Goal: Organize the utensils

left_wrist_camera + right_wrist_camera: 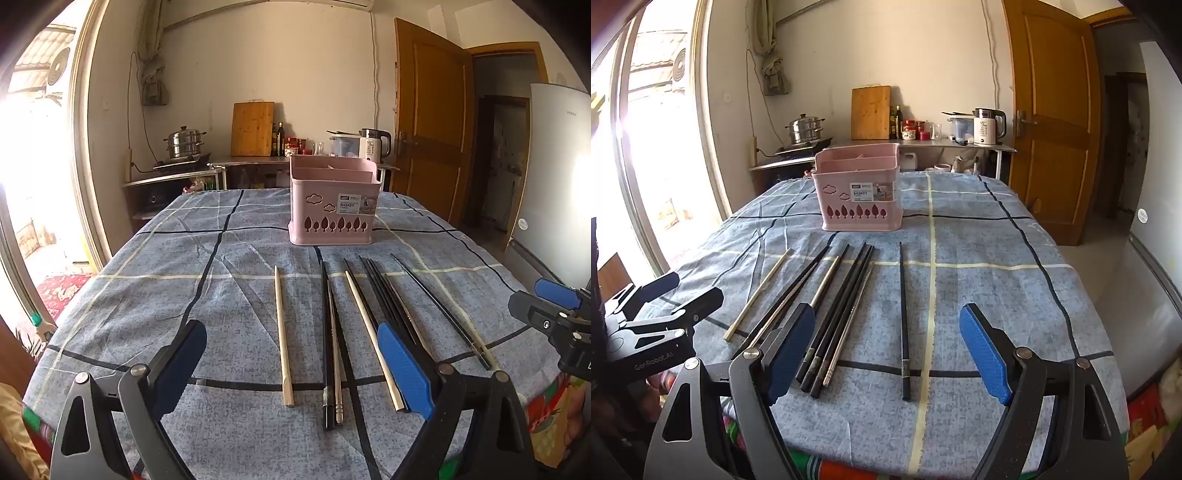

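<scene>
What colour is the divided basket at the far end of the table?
Pale pink, with darker tree and cloud cut-outs on its front. The basket shows best in the right wrist view.

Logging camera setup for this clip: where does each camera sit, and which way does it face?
Left wrist: rides the open left gripper, tilted down across the table at the chopsticks and pink basket; the right gripper shows at its right edge.
Right wrist: rides the open right gripper, same heading; the left gripper shows at left.
Shared: basket, chopsticks, blue checked tablecloth.
</scene>
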The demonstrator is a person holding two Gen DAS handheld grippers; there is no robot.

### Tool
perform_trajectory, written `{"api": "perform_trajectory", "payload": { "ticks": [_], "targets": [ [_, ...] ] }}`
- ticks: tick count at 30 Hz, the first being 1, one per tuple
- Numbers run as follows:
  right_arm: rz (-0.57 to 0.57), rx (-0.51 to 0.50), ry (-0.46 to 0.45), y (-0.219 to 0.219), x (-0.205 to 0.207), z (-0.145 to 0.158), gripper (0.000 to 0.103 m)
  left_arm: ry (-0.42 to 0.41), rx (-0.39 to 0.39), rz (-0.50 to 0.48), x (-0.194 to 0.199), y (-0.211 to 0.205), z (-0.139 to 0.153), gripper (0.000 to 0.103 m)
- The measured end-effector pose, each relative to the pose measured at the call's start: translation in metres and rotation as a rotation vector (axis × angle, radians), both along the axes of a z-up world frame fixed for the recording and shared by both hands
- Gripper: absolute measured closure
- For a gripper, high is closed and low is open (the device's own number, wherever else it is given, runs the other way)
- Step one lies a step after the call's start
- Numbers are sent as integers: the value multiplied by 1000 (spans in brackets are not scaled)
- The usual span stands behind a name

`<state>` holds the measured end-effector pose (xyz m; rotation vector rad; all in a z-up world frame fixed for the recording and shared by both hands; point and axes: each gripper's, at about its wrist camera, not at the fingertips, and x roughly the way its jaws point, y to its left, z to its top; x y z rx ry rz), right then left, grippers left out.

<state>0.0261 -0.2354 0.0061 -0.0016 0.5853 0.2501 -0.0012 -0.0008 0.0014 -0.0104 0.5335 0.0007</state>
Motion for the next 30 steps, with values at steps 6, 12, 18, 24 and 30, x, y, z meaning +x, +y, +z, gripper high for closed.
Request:
{"api": "perform_trajectory", "payload": {
  "ticks": [6,12,18,24,30],
  "targets": [
    [1,12,-6,-2,-2,1,22,4,-14,4,-2,1,1,8],
    [1,9,-1,0,-1,5,22,10,-6,8,-2,-1,2,8],
    [2,7,2,3,-3,9,22,16,-8,11,-4,-5,2,8],
    [6,10,1,0,-4,5,22,22,-12,7,0,4,-2,8],
    [7,8,-2,1,-5,4,22,19,-9,6,-1,3,-3,9]
  ]
}}
